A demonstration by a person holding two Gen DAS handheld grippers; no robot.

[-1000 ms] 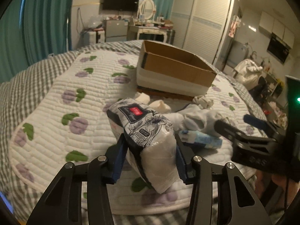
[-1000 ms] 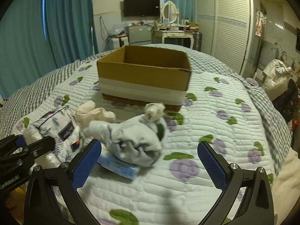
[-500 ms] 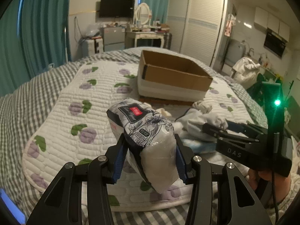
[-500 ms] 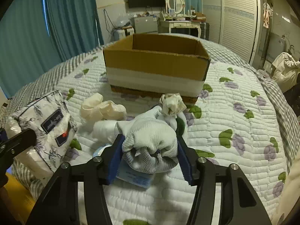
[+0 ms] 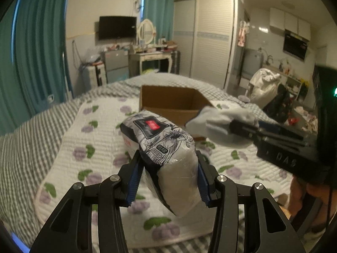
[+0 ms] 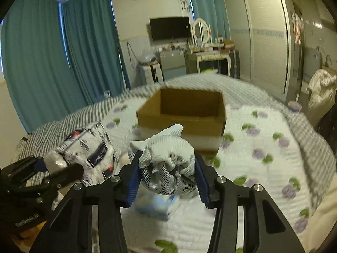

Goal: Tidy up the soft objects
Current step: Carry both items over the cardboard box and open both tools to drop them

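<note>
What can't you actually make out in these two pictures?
- Floor of the cardboard box: in both views its near wall hides the bottom.
- Blue packet on the bed: right view, blurred and partly behind the right gripper and its grey cloth bundle.
- Print on the tissue pack in the left gripper: left view, too small to read.
- Person: cut off by the frame edges.
</note>
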